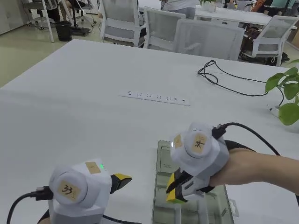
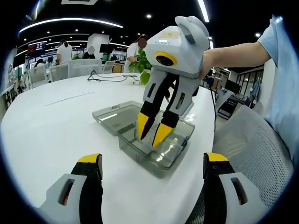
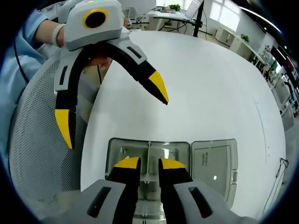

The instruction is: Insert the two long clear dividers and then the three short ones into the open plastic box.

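White tabletop point(image 1: 93, 102) carries the open clear box point(image 2: 140, 157), low and right of centre in the head view. The right gripper point(image 2: 150, 138) points its fingers down into the box, nearly closed; I cannot tell whether they pinch a divider. The left gripper point(image 3: 114, 119) has its fingers spread wide and empty, near the box.

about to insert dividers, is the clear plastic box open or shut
Open: the clear rectangular plastic box has its hinged lid flat on the white table beside it.

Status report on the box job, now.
Left claw wide open, off the box. Right claw nearly closed, down inside the open box astride a clear divider, grip unconfirmed. Nothing in the way.
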`<move>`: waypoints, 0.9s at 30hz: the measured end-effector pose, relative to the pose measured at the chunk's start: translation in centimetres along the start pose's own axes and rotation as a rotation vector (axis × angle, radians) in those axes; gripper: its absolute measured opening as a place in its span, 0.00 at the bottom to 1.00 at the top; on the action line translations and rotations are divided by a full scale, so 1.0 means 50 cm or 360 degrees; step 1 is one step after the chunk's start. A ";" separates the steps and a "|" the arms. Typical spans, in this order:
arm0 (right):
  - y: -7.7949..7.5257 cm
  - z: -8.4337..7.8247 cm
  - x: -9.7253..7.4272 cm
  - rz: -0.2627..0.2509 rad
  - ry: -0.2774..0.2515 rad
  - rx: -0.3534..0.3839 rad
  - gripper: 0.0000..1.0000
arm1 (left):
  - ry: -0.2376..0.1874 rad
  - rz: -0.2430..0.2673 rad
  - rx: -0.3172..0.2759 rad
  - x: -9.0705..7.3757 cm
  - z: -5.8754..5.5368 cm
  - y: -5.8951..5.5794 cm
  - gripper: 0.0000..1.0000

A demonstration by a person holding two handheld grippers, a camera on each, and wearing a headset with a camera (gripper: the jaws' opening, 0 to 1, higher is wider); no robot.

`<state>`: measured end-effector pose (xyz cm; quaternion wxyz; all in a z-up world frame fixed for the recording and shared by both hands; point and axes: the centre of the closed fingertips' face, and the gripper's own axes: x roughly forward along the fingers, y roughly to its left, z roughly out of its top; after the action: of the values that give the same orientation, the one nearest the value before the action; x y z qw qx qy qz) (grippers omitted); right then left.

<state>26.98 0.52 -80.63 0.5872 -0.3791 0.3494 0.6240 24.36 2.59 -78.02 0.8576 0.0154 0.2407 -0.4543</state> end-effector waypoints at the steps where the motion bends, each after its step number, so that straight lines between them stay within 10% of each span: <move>1: 0.005 0.005 -0.002 0.0020 -0.0031 -0.0003 0.20 | 0.0001 0.0001 0.0001 0.000 0.000 0.000 0.91; 13: 0.014 0.016 -0.025 -0.0016 -0.0254 0.0011 0.57 | -0.0005 -0.0007 0.0008 -0.002 0.005 0.001 0.91; 20: 0.004 0.031 -0.035 -0.0123 -0.0450 0.0045 0.99 | 0.0004 -0.0020 0.0012 -0.001 0.005 -0.003 0.91; 27: 0.002 0.012 -0.043 -0.0160 -0.0448 0.0074 1.00 | 0.0005 -0.0033 0.0026 0.002 0.010 -0.008 0.91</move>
<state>26.89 0.02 -78.44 0.6695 -0.2911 0.2586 0.6325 24.27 2.15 -77.55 0.8522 0.0206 0.2384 -0.4652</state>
